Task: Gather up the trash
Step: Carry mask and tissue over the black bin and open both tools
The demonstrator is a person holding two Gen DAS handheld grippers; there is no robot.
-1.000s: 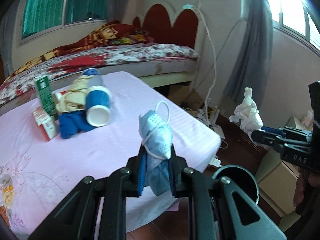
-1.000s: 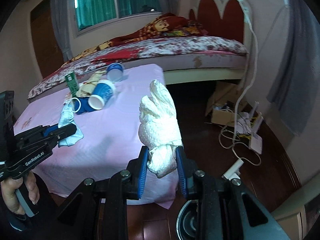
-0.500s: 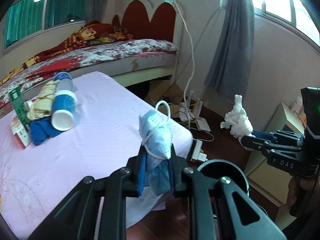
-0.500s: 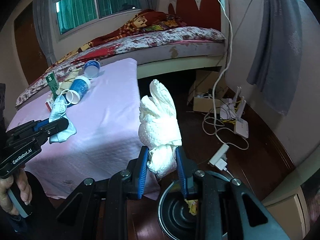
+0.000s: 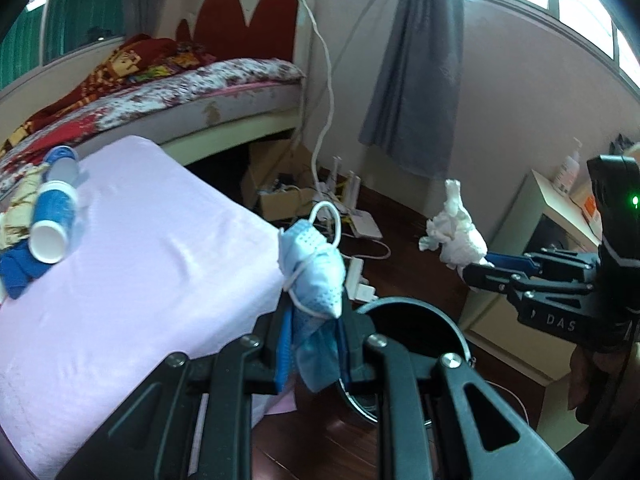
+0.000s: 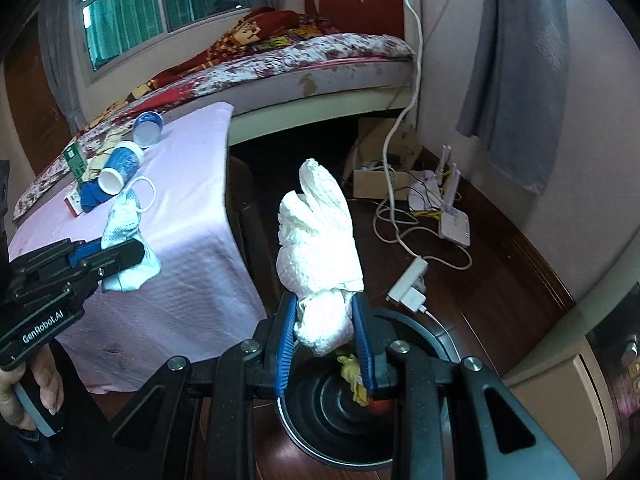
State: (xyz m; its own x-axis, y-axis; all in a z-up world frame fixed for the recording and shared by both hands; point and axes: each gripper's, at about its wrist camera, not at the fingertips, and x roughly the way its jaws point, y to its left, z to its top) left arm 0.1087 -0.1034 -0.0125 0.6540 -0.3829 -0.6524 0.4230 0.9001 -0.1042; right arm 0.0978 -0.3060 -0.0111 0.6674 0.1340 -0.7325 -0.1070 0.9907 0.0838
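My left gripper (image 5: pixel 314 354) is shut on a crumpled blue face mask (image 5: pixel 314 276) and holds it beside the rim of a round black trash bin (image 5: pixel 420 312) on the floor. My right gripper (image 6: pixel 325 334) is shut on a wad of white tissue (image 6: pixel 318 240) and holds it right above the same bin (image 6: pixel 320 416), which has some yellow scrap inside. The left gripper with the mask (image 6: pixel 128 240) shows at the left of the right wrist view. The right gripper with the tissue (image 5: pixel 456 236) shows at the right of the left wrist view.
A table under a pink cloth (image 5: pixel 132 264) stands left of the bin, with blue paper cups (image 5: pixel 52 224), a blue rag and small cartons at its far end. Behind it are a bed (image 6: pixel 300 60), cables, a router (image 6: pixel 454 224) and a cardboard box on the wooden floor.
Both grippers moved right, off the table toward the bin, keeping their loads. The bin has come into fuller view below both grippers; the table trash has slid left.
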